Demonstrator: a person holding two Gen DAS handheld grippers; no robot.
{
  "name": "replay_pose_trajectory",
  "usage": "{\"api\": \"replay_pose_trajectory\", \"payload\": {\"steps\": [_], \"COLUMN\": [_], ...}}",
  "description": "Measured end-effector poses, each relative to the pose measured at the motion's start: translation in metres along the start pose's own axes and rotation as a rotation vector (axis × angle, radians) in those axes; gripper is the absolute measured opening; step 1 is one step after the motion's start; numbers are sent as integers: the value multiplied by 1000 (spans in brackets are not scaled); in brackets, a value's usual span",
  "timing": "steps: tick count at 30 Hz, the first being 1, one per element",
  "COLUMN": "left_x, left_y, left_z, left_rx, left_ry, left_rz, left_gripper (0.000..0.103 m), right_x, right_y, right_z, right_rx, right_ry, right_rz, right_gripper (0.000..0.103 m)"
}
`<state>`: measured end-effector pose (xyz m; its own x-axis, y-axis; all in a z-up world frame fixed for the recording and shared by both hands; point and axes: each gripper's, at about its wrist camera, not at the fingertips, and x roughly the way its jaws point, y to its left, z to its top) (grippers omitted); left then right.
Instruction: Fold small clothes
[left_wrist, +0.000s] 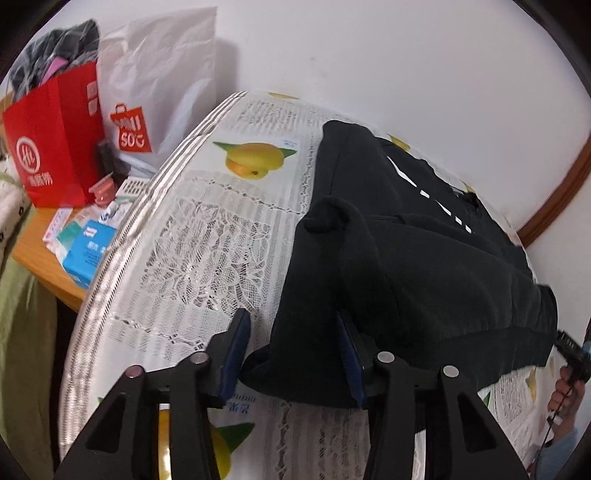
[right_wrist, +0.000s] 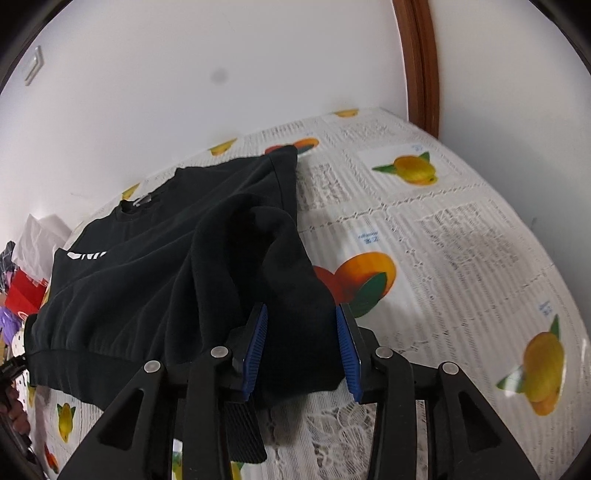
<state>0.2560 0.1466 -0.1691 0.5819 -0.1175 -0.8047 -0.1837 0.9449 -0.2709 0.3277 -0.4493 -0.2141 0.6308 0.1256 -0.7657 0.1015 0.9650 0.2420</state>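
Observation:
A black sweatshirt (left_wrist: 413, 254) with white lettering lies on the table, both sleeves folded in over the body. My left gripper (left_wrist: 295, 350) is open, its jaws standing on either side of the sweatshirt's near left hem corner. In the right wrist view the sweatshirt (right_wrist: 155, 266) fills the left half, its folded sleeve bunched in front. My right gripper (right_wrist: 301, 347) is open, its jaws astride the sleeve and hem at the near right corner. The right gripper's tip also shows at the far right of the left wrist view (left_wrist: 570, 347).
The table wears a white lace cloth (right_wrist: 461, 236) printed with fruit. A red paper bag (left_wrist: 55, 136) stuffed with clothes, a white shopping bag (left_wrist: 159, 85) and small boxes (left_wrist: 86, 251) sit on a side table to the left. A white wall and wooden door frame (right_wrist: 419, 62) stand behind.

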Motion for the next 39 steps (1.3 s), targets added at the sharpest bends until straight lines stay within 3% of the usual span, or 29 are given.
{"api": "replay_pose_trajectory", "payload": {"steps": [2, 4, 7, 11, 24, 31, 33, 35, 37, 39], "left_x": [1, -3, -9, -25, -85, -102, -112, -119, -125, -129], "left_y": [-2, -7, -16, -18, -22, -29, -27, -26, -26, -27], "left_z": [-2, -4, -9, -20, -100, -117, -121, -124, -130, -136], "left_rx": [0, 25, 64, 60, 97, 147, 149, 142, 143, 152], "left_ry": [5, -10, -13, -1, 12, -9, -26, -31, -36, -44], "left_rz": [-32, -23, 19, 21, 23, 74, 51, 22, -14, -36], "left_gripper": [24, 18, 17, 16, 17, 25, 29, 39, 49, 49], "right_x": [0, -5, -13, -28, -90, -119, -131, -137, -139, -137], "right_y": [-1, 3, 4, -1, -15, -28, -30, -29, -25, -21], "right_z": [1, -2, -7, -20, -89, -108, -114, -121, -129, -137], "right_rx": [-1, -40, -50, -37, -114, -61, -52, -51, -59, -66], "right_ry": [-2, -20, -20, -12, -29, -44, -51, -46, -39, -26], "right_rz": [11, 2, 13, 26, -12, -30, -12, 1, 13, 26], "right_gripper": [19, 13, 12, 12, 12, 18, 23, 38, 40, 44]}}
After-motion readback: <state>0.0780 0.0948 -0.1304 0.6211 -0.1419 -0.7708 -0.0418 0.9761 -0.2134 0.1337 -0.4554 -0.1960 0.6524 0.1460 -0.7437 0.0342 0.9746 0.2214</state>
